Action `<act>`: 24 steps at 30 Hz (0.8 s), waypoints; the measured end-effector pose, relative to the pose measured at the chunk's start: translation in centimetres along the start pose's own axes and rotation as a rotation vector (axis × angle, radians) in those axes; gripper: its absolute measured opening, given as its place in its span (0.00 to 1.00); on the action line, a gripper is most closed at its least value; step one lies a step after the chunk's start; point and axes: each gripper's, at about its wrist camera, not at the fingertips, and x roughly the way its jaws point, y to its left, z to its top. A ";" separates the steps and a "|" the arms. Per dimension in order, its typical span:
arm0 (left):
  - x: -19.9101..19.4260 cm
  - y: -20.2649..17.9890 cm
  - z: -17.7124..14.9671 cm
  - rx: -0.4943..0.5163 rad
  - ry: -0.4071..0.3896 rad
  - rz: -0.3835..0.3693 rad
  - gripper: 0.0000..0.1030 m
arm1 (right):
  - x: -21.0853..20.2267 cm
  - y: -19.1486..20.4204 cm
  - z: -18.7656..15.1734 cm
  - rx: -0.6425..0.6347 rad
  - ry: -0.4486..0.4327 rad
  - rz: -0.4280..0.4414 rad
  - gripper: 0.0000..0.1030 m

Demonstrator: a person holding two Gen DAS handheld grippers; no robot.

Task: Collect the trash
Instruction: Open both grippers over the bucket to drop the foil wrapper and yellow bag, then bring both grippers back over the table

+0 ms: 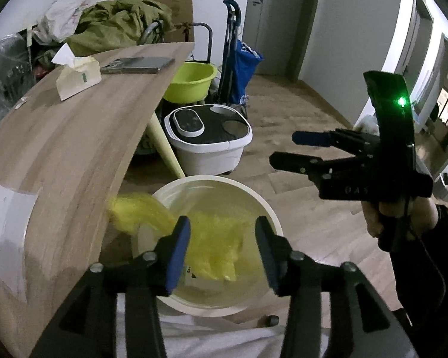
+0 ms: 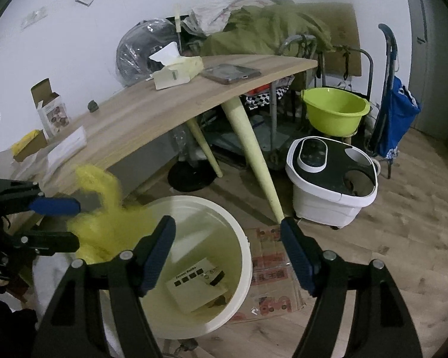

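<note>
A crumpled yellow plastic bag (image 1: 212, 238) hangs blurred over the rim of a cream bucket (image 1: 254, 192) on the floor beside the wooden table (image 1: 74, 137). My left gripper (image 1: 224, 250) is open just above the bucket, with the bag between and below its fingers, not clamped. In the right wrist view the bag (image 2: 101, 208) lies against the left gripper (image 2: 53, 223) at the bucket's left rim (image 2: 242, 238). A white carton (image 2: 194, 289) lies inside the bucket. My right gripper (image 2: 227, 253) is open and empty above the bucket; it also shows in the left wrist view (image 1: 283, 149).
On the table are a tissue pack (image 1: 77, 77), a phone (image 1: 137, 65) and white paper (image 1: 9, 220). A white foot bath (image 2: 331, 176), green basin (image 2: 334, 110), blue trolley bag (image 2: 397, 119) and flattened cardboard (image 2: 271, 283) are on the floor. Small boxes (image 2: 50, 113) stand at the wall.
</note>
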 end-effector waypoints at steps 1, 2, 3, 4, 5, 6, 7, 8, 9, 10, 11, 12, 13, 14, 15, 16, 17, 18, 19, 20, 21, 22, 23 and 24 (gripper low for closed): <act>-0.2 0.2 -0.1 -0.003 -0.005 0.000 0.45 | 0.0 0.3 0.1 -0.005 0.001 0.000 0.69; -0.4 0.3 -0.1 -0.006 -0.011 0.002 0.45 | 0.1 0.5 0.2 -0.010 0.003 0.001 0.69; -0.7 0.4 -0.1 -0.010 -0.017 0.004 0.45 | 0.1 0.6 0.2 -0.013 0.004 0.002 0.69; -0.9 0.6 -0.2 -0.013 -0.023 0.006 0.45 | 0.1 0.9 0.3 -0.019 0.005 0.002 0.69; -1.2 0.8 -0.4 -0.018 -0.029 0.008 0.45 | 0.1 1.1 0.4 -0.023 0.006 0.004 0.69; -1.5 1.0 -0.5 -0.024 -0.036 0.011 0.45 | 0.0 1.5 0.5 -0.031 0.006 0.006 0.69; -1.7 1.3 -0.6 -0.030 -0.041 0.013 0.45 | 0.1 1.7 0.6 -0.036 0.006 0.008 0.69; -2.1 1.6 -0.8 -0.037 -0.049 0.018 0.45 | 0.1 2.0 0.7 -0.044 0.007 0.012 0.69; -2.4 1.9 -0.9 -0.042 -0.054 0.021 0.45 | 0.1 2.5 0.9 -0.053 0.008 0.014 0.69; -2.7 2.2 -1.0 -0.047 -0.060 0.026 0.45 | 0.3 2.8 1.0 -0.059 0.010 0.014 0.69; -3.1 2.4 -1.2 -0.053 -0.068 0.030 0.45 | 0.3 3.2 1.3 -0.068 0.013 0.016 0.69; -3.6 2.7 -1.4 -0.061 -0.079 0.035 0.45 | 0.4 3.7 1.5 -0.077 0.012 0.019 0.69; -4.0 3.0 -1.6 -0.069 -0.087 0.039 0.45 | 0.4 4.1 1.7 -0.084 0.009 0.022 0.69; -4.4 3.3 -1.8 -0.077 -0.096 0.044 0.45 | 0.3 4.7 2.1 -0.096 0.005 0.028 0.69; -4.9 3.6 -2.0 -0.086 -0.106 0.050 0.45 | 0.2 5.2 2.3 -0.106 0.000 0.032 0.69; -5.3 3.9 -2.1 -0.094 -0.114 0.055 0.45 | 0.2 5.8 2.5 -0.115 -0.005 0.037 0.69; -5.7 4.3 -2.3 -0.102 -0.123 0.061 0.45 | 0.1 6.3 2.8 -0.122 -0.008 0.041 0.69; -6.2 4.7 -2.6 -0.109 -0.131 0.068 0.45 | 0.1 7.1 3.0 -0.134 -0.014 0.048 0.69; -6.6 5.1 -2.8 -0.117 -0.139 0.075 0.45 | 0.0 7.7 3.2 -0.144 -0.017 0.053 0.69; -7.0 5.3 -3.1 -0.123 -0.145 0.080 0.45 | 0.1 8.1 3.3 -0.151 -0.018 0.055 0.69; -7.4 5.7 -3.2 -0.131 -0.151 0.087 0.45 | 0.1 8.7 3.5 -0.159 -0.020 0.060 0.69; -7.8 6.0 -3.5 -0.138 -0.157 0.093 0.45 | 0.1 9.3 3.6 -0.168 -0.021 0.064 0.69; -8.2 6.4 -3.8 -0.147 -0.164 0.099 0.45 | 0.1 9.8 3.7 -0.176 -0.020 0.068 0.69; -8.6 6.6 -4.1 -0.154 -0.169 0.104 0.45 | 0.2 10.2 3.8 -0.184 -0.020 0.071 0.69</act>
